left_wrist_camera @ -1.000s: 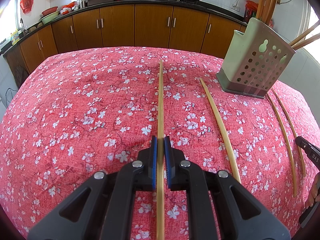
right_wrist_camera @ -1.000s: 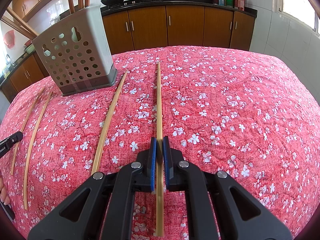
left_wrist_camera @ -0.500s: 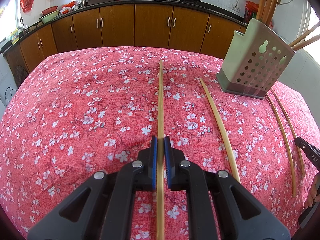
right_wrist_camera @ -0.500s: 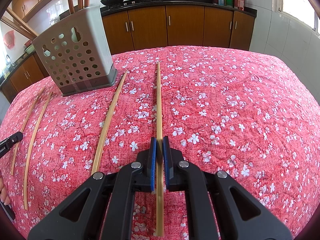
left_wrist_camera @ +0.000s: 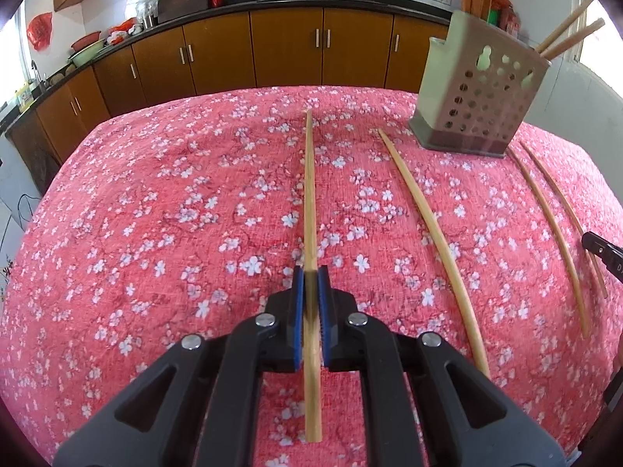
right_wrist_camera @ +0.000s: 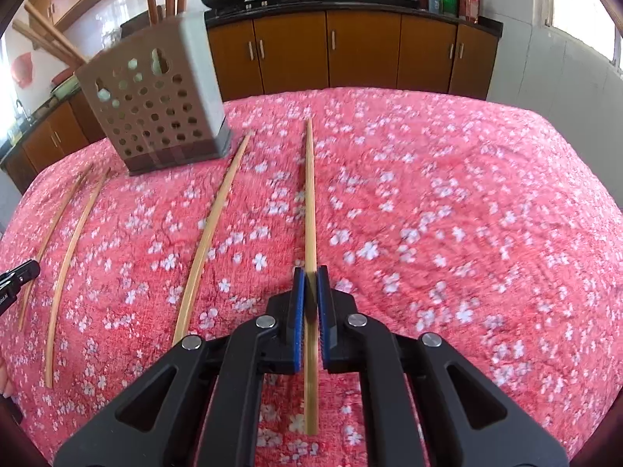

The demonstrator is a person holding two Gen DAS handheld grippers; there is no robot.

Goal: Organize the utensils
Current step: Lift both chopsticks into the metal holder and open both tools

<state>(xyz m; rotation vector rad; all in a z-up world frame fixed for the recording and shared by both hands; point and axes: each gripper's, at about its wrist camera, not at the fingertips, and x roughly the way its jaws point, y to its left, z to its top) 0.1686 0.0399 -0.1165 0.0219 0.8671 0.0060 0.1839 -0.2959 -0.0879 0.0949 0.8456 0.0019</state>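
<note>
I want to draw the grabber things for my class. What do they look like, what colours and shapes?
Both look alike. The left gripper and right gripper are black plastic, built from angled bars with triangular cut-outs and round silver rivets. Their two fingers carry flat blue ribbed pads. No cables or sleeves show. White lettering marks the right gripper's side, too cropped to read.

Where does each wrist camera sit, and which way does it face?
Left wrist: on the left gripper, looking along its black blue-padded fingers, shut on a bamboo chopstick, across the red floral tablecloth toward brown cabinets; perforated grey utensil holder to its right.
Right wrist: on the right gripper, likewise shut on a second bamboo chopstick; holder to its left.
Shared: holder, tablecloth, cabinets, loose chopsticks.
</note>
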